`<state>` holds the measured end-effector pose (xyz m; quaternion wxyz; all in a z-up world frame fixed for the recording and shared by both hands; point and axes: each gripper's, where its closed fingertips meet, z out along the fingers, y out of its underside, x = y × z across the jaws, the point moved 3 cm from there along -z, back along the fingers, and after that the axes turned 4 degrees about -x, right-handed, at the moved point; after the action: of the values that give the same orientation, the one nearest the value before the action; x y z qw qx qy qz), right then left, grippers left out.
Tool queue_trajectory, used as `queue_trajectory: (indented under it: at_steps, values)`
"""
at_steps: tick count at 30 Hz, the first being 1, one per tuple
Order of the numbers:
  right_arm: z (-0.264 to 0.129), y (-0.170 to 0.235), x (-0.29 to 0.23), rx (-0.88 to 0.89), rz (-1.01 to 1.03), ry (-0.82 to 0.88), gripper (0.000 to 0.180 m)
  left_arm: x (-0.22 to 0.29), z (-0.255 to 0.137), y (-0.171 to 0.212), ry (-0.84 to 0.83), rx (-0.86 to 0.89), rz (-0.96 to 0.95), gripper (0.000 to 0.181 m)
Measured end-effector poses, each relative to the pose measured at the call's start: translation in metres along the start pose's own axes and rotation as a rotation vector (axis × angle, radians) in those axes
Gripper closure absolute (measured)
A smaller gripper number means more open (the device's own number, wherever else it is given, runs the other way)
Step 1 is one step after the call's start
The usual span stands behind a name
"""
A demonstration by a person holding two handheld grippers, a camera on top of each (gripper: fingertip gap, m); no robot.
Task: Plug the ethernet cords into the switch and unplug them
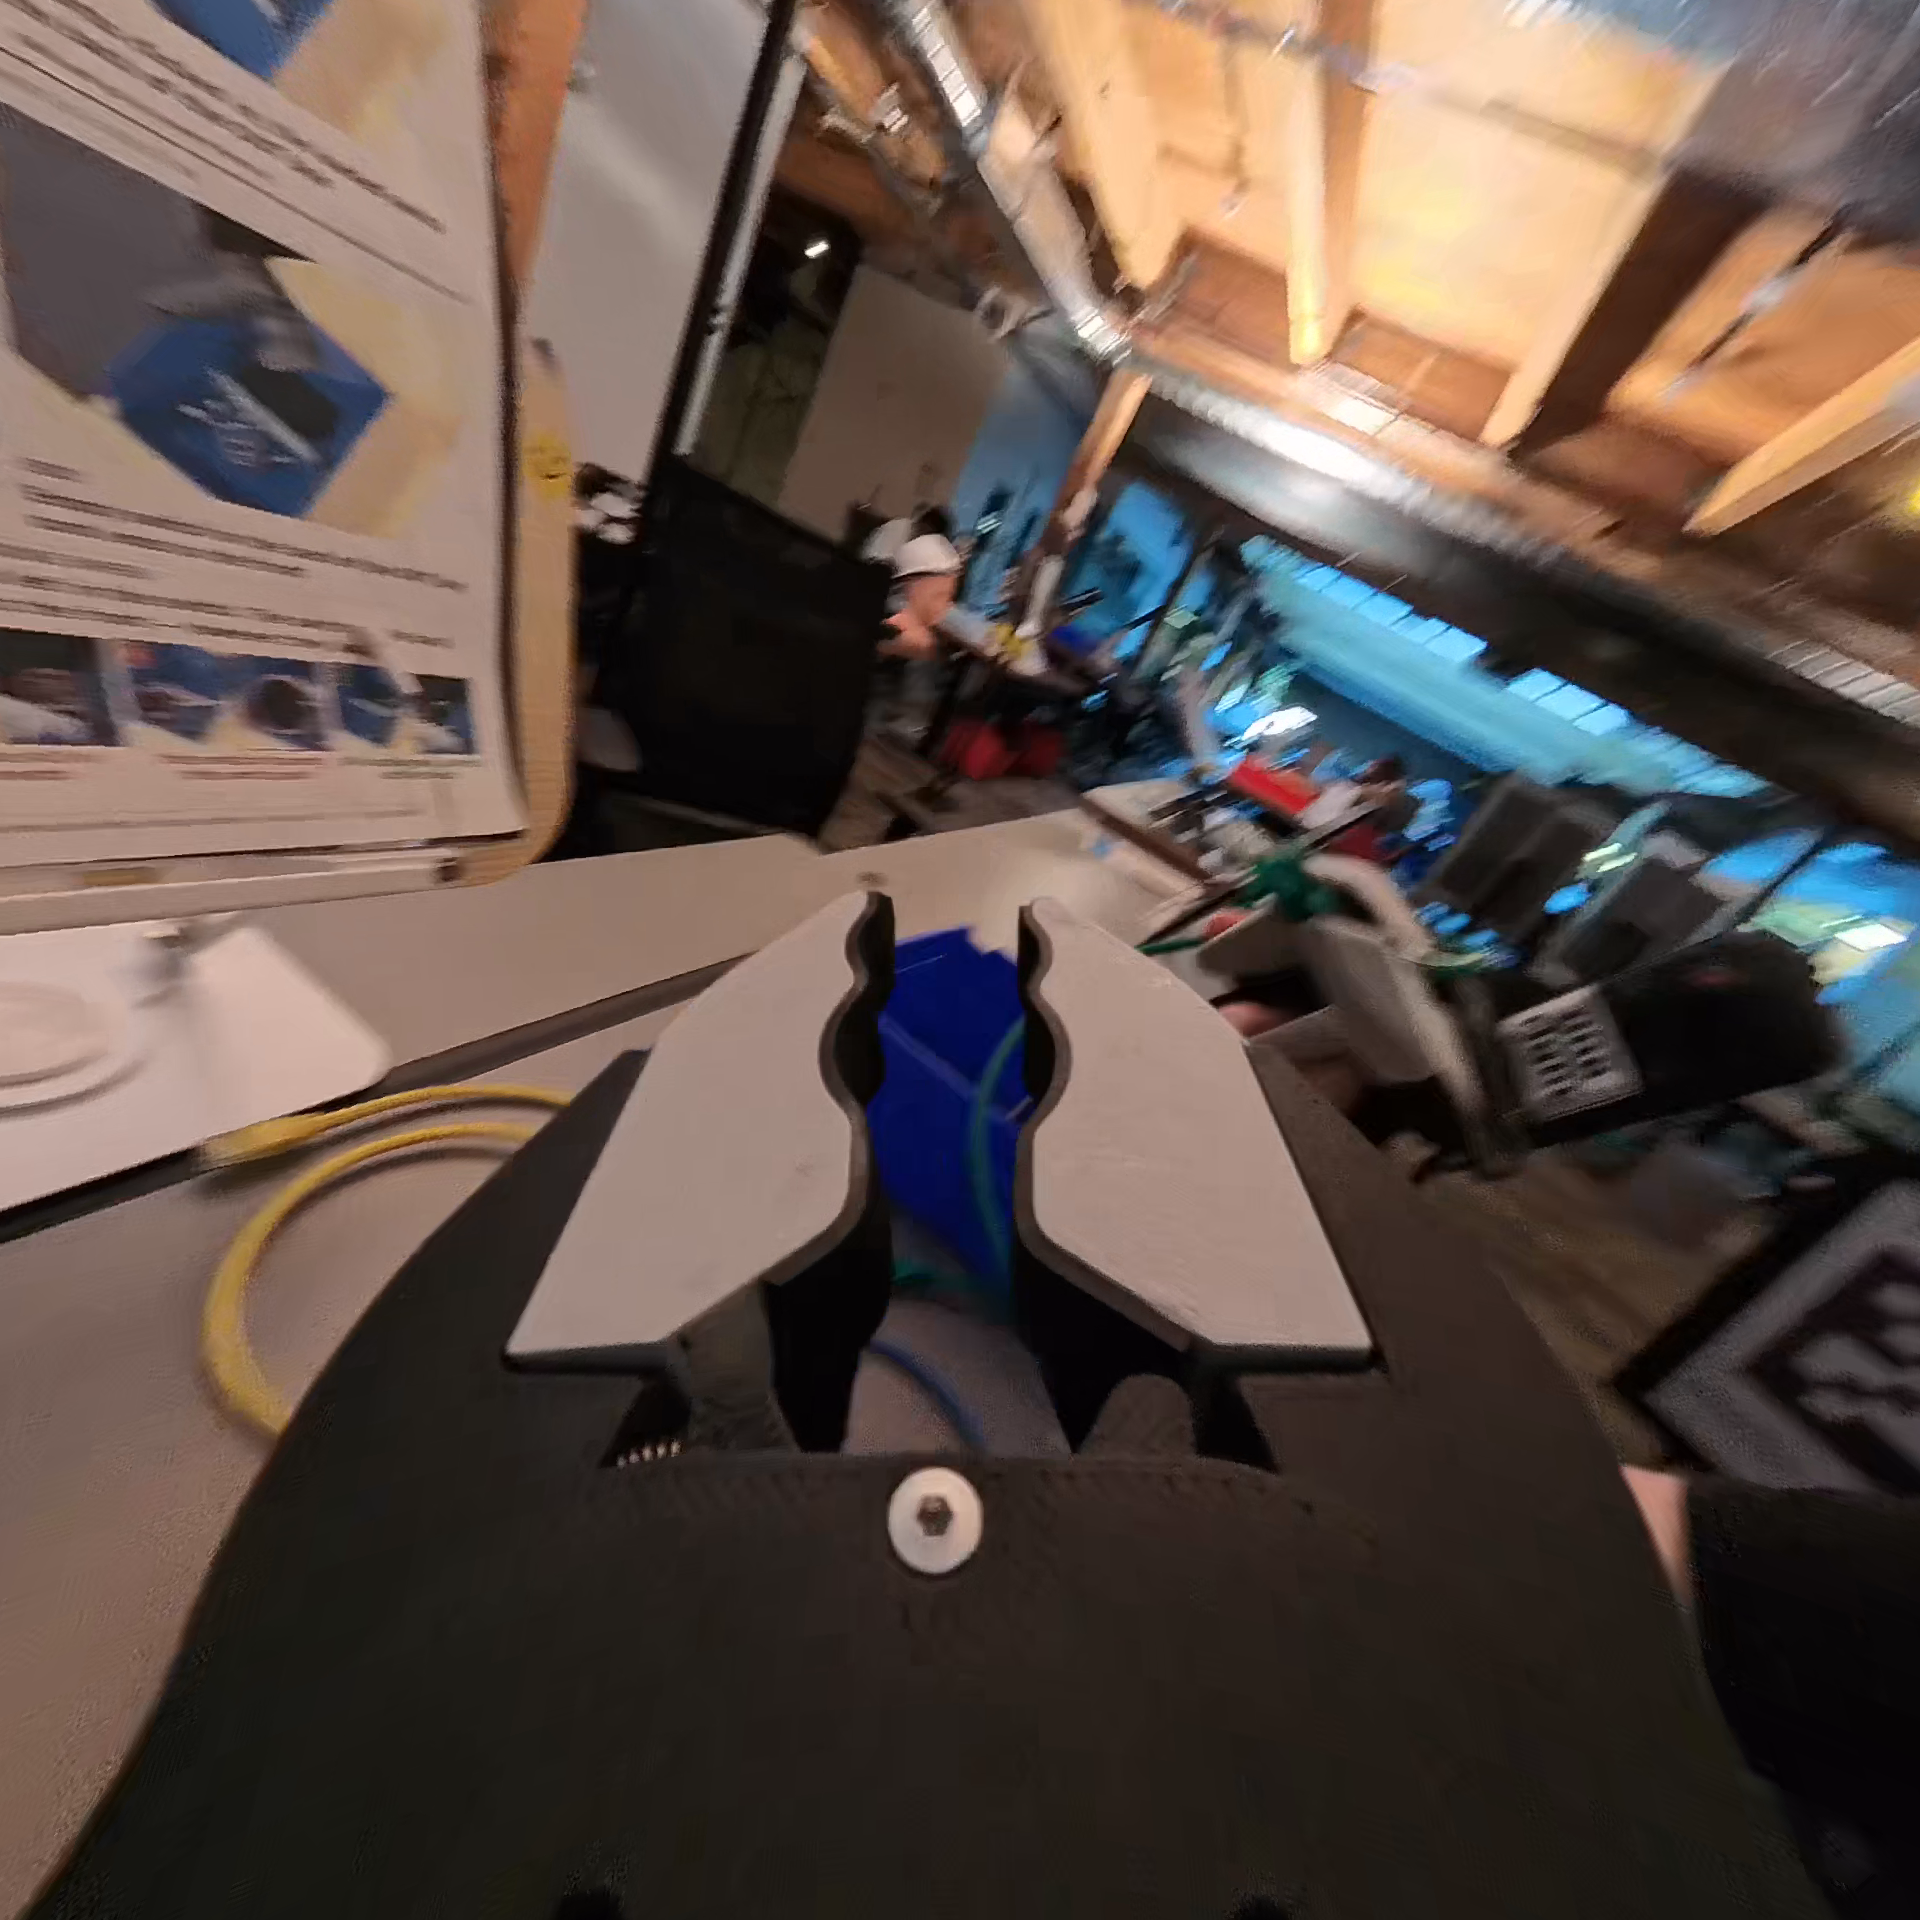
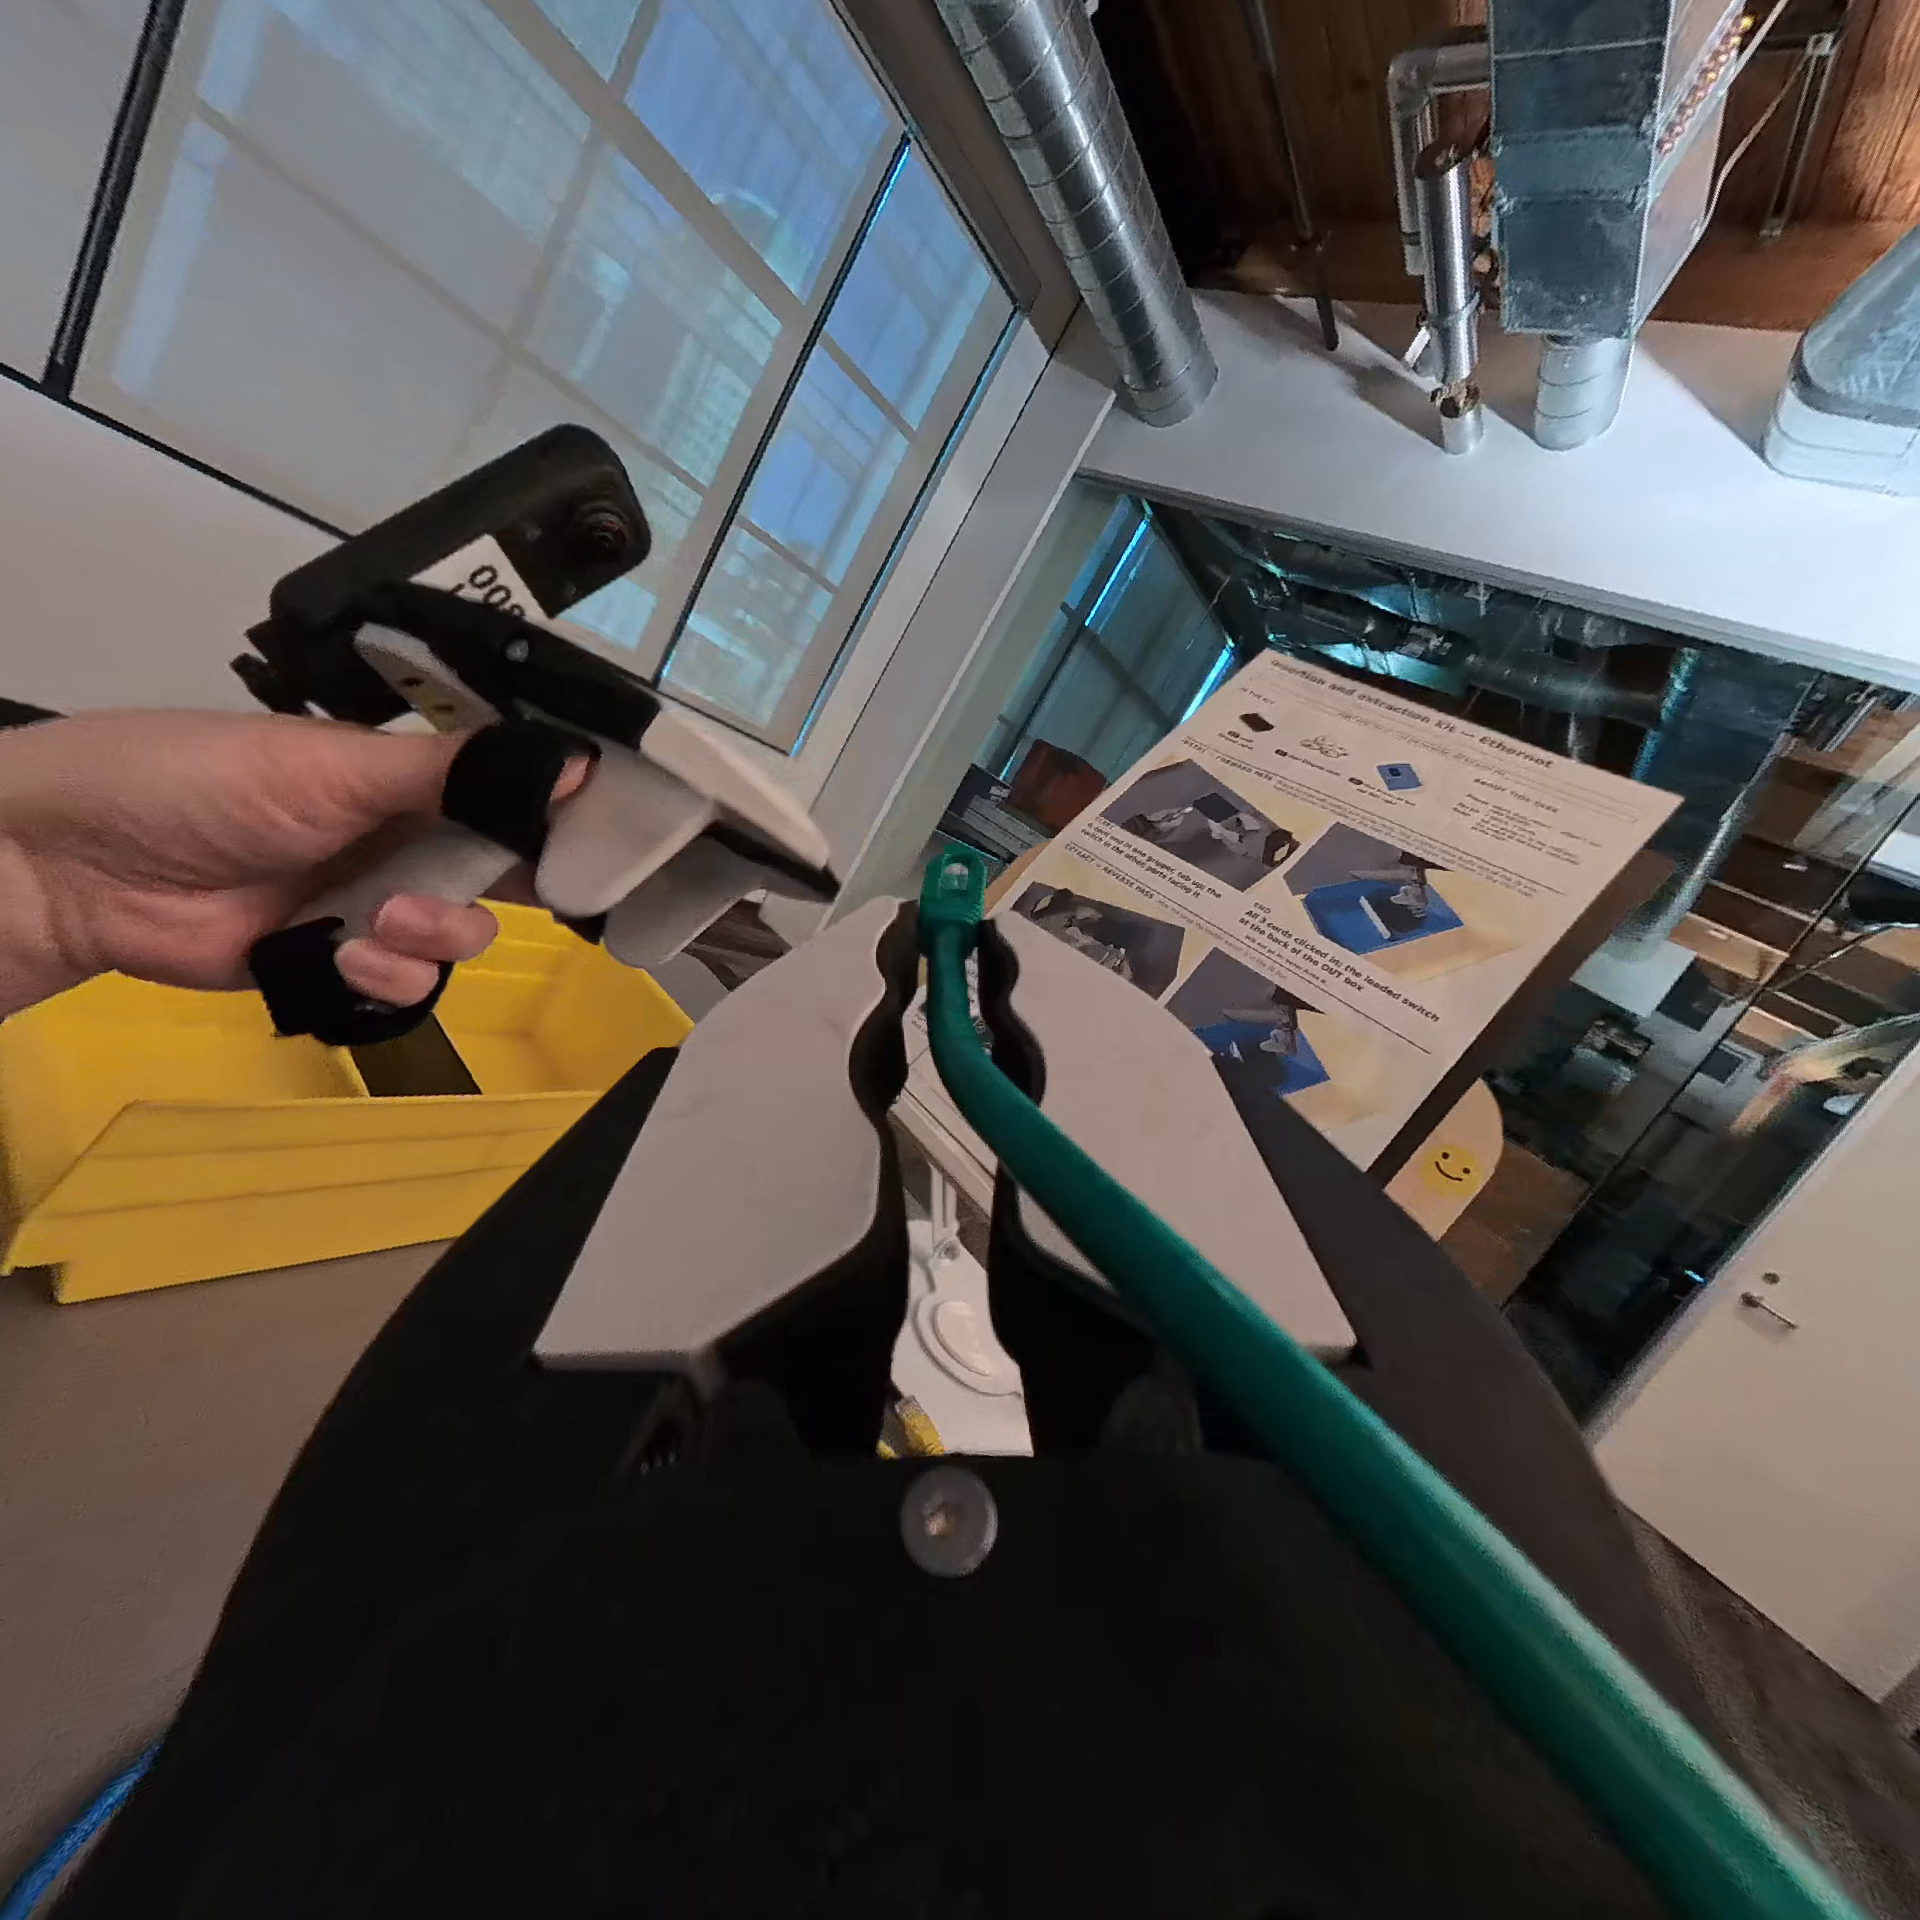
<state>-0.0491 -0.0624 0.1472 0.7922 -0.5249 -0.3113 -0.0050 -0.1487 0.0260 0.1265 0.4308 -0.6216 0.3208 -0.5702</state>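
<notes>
The right gripper (image 2: pixel 940 961), a black-bodied tool with two grey flat fingers, is pinching a green round-sheathed ethernet cord (image 2: pixel 1195 1236) just behind its green moulded plug (image 2: pixel 951 878), which is poking out past the fingertips and pointing up and away along the fingers. The cord's long axis is running back over the right finger and trailing off to the lower right. The left gripper (image 1: pixel 954 940) is standing narrowly parted with nothing between its fingers, held up by a hand (image 2: pixel 208 842) above a yellow plastic bin (image 2: pixel 260 1132). A blue plastic box (image 1: pixel 940 1081) is lying straight ahead of the left fingers; the switch itself is not showing in either view. A yellow ethernet cord (image 1: pixel 312 1174) is lying looped on the grey tabletop (image 1: pixel 125 1455). The plug will likely have to be tipped down towards the switch.
</notes>
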Motion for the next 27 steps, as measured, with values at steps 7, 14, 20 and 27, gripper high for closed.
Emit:
queue_trajectory:
  at_steps: [7, 14, 20, 27]
  values:
    - [-0.026, -0.022, 0.030, -0.009, -0.038, 0.024, 0.168, -0.056, -0.008, 0.068, -0.600, -0.365, 0.086, 0.118]
    - [-0.046, -0.037, 0.050, 0.035, -0.013, 0.061, 0.168, -0.113, 0.005, 0.167, -0.863, -0.538, -0.032, 0.087]
    - [-0.052, -0.041, 0.054, 0.049, 0.007, 0.055, 0.168, -0.155, 0.005, 0.191, -0.978, -0.590, -0.150, 0.092]
    - [-0.059, -0.042, 0.063, 0.063, 0.017, 0.070, 0.168, -0.162, 0.011, 0.194, -0.920, -0.816, -0.334, 0.105]
